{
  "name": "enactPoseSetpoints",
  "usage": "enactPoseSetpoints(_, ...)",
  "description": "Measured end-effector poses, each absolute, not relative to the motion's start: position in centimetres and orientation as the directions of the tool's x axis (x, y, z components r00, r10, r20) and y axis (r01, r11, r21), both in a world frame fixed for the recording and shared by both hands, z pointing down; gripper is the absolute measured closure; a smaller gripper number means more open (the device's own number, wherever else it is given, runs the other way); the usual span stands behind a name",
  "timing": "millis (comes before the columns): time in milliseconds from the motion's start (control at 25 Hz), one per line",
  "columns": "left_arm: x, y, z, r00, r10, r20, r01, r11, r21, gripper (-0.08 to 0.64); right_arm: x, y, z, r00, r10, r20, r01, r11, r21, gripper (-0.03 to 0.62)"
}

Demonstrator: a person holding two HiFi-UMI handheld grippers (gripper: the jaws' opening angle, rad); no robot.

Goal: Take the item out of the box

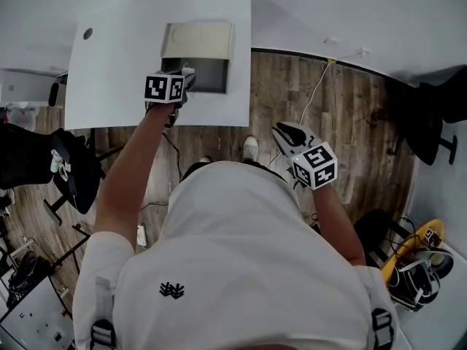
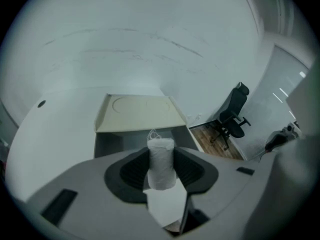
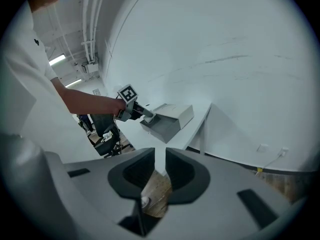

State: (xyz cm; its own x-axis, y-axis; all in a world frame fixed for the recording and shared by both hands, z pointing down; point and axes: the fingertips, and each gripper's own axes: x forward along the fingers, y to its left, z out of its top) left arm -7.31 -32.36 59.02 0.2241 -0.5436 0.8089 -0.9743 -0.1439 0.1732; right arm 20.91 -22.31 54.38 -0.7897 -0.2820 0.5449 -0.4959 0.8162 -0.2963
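We see a wooden floor [image 1: 350, 122] and, at its far side, a white table [image 1: 117, 64]. On the table sits a grey box [image 1: 208, 79], its pale lid [image 1: 197, 41] thrown back away from us. The left hand-held gripper [image 1: 187, 74] reaches over the table to the near side of the open box, and its jaws are pinching a small white roll [image 2: 161, 166], which stands upright between the pads, in front of the box's opening. The right hand-held gripper [image 3: 160, 168] hangs over the floor, well apart from the table, its jaws a narrow gap apart with nothing between them.
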Motion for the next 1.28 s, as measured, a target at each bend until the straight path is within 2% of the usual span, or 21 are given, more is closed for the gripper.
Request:
enactPoseSetpoints(760,-7.3,-23.5,47.0,0.465,-0.701,0.540,-0.885,-0.351,0.305,0.402,12.5,-17.8,52.3,-0.762,-0.337,0.553,-0.527,0.819,-0.226,0.535)
enactPoseSetpoints(1280,-8.0,-14.5,41.4,0.564,-0.722,0.401,-0.825,-0.470,0.313,0.402,9.0,-13.2,50.1,-0.749,-0.403,0.527,-0.568,0.799,-0.196,0.560)
